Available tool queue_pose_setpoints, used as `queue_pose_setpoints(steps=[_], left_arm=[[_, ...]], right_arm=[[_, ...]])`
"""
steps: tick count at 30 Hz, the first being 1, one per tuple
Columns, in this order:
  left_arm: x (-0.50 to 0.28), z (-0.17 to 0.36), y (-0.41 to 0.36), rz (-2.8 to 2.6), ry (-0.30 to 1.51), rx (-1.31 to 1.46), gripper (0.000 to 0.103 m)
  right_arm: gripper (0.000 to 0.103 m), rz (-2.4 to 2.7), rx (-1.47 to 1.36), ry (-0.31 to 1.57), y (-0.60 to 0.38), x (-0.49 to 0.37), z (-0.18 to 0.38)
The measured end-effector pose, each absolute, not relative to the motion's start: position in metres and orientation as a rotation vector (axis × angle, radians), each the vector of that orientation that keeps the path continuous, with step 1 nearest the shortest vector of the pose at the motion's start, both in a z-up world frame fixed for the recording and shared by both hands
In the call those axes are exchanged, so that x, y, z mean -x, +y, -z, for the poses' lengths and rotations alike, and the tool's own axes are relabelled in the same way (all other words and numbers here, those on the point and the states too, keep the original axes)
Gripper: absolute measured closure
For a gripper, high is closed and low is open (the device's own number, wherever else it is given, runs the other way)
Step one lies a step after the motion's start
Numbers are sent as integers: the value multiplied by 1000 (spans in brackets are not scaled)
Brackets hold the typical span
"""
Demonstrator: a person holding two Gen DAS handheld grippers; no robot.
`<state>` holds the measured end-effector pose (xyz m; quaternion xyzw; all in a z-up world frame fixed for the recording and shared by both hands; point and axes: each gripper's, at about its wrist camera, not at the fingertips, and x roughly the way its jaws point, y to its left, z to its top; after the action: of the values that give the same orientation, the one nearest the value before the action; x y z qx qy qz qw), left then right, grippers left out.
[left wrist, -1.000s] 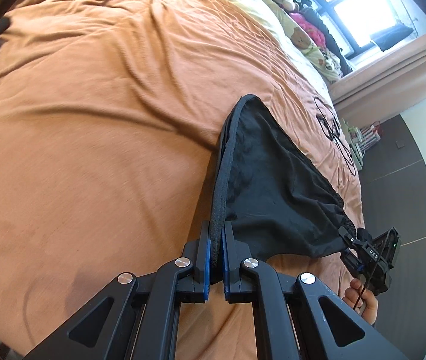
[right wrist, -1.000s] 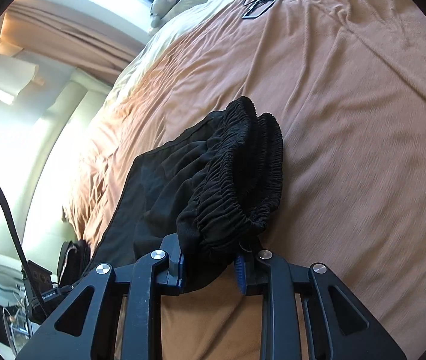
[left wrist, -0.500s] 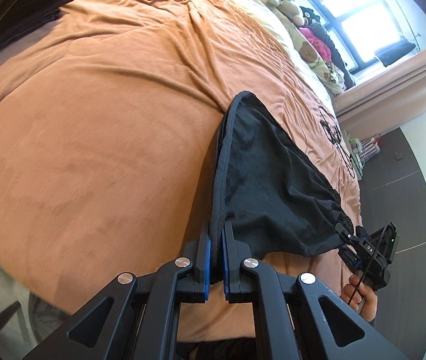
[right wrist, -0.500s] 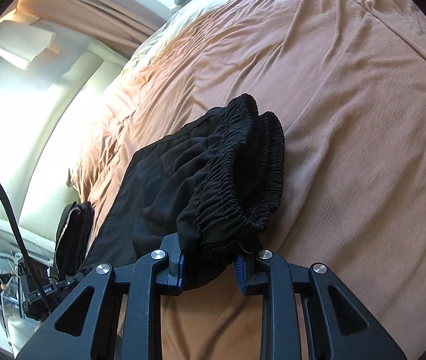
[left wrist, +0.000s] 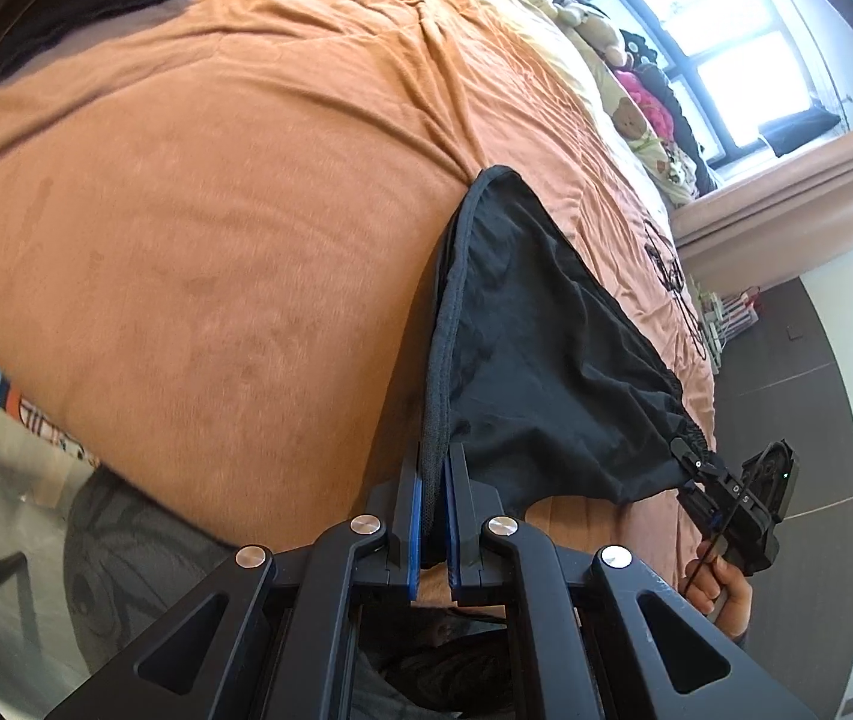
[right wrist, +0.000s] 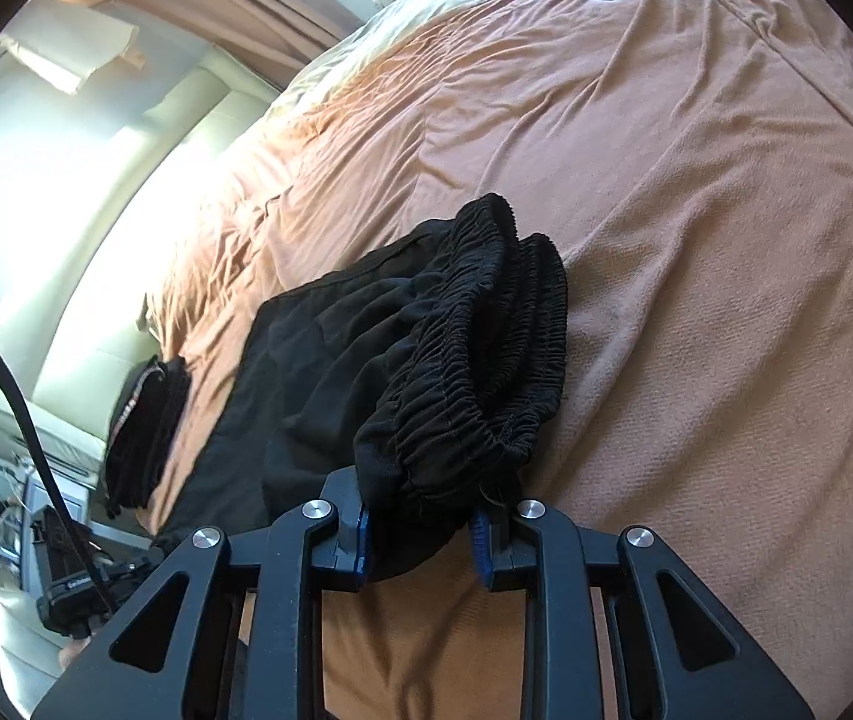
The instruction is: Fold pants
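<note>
A wide orange-brown fleece bedspread (left wrist: 234, 192) is seen covering the bed, largely bare to the left of and beyond the garment; its near edge drops off toward grey floor at the lower left of the left wrist view. Along the far edge, a row of stuffed toys (left wrist: 630, 114) is lined up under a bright window. A dark folded pile of clothing (right wrist: 147, 432) is seen at the bedspread's left edge in the right wrist view, beside a cream upholstered seat (right wrist: 66, 324). The black thin-fabric pants (left wrist: 546, 360) are stretched between the two tools, lying on the bedspread near its near edge. The left gripper (left wrist: 433, 474) is clamped almost fully together on a thin hemmed edge of the pants. The right gripper (right wrist: 420, 525) is closed partway on the bunched elastic waistband (right wrist: 474, 372), which fills the gap between its blue pads. A hand (left wrist: 720, 588) is seen gripping the right tool.
</note>
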<state>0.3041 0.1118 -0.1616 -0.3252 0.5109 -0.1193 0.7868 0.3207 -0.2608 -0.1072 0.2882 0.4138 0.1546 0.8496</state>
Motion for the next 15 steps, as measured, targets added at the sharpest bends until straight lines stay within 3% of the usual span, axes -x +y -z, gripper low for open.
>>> queue_pose_setpoints(steps=[9, 12, 13, 14, 15], left_arm=[[-303, 181, 100, 284, 1163, 701, 93], [-307, 183, 102, 273, 1156, 699, 65], [-308, 183, 104, 270, 1145, 703, 48], [-309, 182, 106, 269, 1130, 709, 40], [-309, 182, 107, 274, 1120, 715, 39]], right_arm=[[81, -281, -564, 897, -264, -327, 104], [81, -266, -559, 908, -266, -331, 103], [80, -259, -558, 909, -268, -332, 103], [80, -253, -553, 911, -268, -332, 103], [74, -253, -552, 910, -268, -332, 102]])
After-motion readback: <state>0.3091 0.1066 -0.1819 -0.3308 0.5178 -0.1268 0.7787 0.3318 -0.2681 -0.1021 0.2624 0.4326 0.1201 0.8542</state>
